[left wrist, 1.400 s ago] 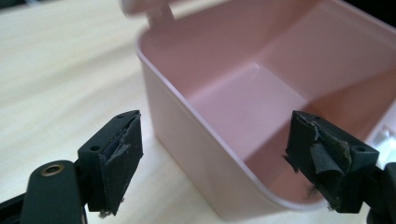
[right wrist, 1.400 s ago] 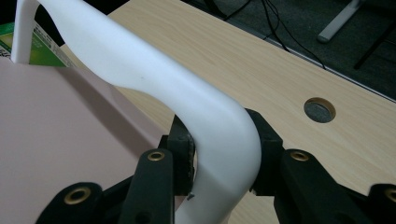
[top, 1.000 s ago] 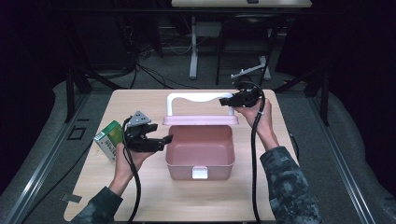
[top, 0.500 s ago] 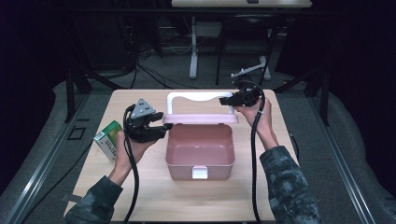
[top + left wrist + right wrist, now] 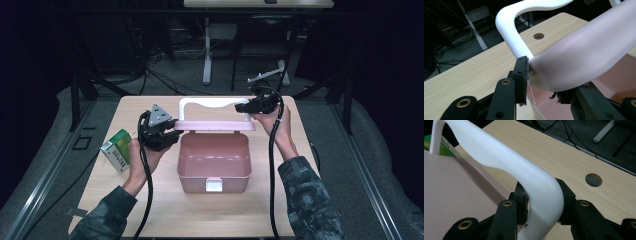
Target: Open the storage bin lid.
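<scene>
Centrally on the table (image 5: 300,210) sits the open pink box (image 5: 214,162), its lid (image 5: 214,125) raised at the far edge with the white handle (image 5: 210,104) beyond it. The lid's long axis runs across the table, from one gripper to the other. The left gripper (image 5: 172,134) meets the lid's left corner; its jaws have just been closing and, in the left gripper view, now pinch that corner (image 5: 554,75). The right gripper (image 5: 243,107) clamps the handle's right bend (image 5: 544,192), jaws narrowed on it. Each hand thus holds its own end, so neither is nearer; any swing should turn about that cross-table axis. A green carton (image 5: 116,149) lies left of the left hand; its print cannot be read.
</scene>
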`<control>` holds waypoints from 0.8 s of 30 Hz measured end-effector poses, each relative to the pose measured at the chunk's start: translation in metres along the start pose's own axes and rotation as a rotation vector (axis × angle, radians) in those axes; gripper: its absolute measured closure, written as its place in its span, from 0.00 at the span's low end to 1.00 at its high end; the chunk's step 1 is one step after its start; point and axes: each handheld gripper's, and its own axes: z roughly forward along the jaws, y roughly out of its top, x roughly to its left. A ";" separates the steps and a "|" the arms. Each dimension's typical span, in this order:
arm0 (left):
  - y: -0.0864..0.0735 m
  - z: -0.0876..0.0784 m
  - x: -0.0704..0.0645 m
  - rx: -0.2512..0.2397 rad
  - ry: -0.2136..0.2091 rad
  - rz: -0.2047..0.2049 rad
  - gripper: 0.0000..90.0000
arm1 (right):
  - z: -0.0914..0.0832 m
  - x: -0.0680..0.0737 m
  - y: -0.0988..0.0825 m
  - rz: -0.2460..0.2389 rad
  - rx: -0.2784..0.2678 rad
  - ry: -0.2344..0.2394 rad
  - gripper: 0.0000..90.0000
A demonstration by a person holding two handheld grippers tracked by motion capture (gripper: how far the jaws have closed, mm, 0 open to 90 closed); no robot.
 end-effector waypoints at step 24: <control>0.007 0.003 0.003 0.017 0.027 0.020 0.82 | -0.050 -0.008 -0.025 0.012 -0.088 -0.047 0.54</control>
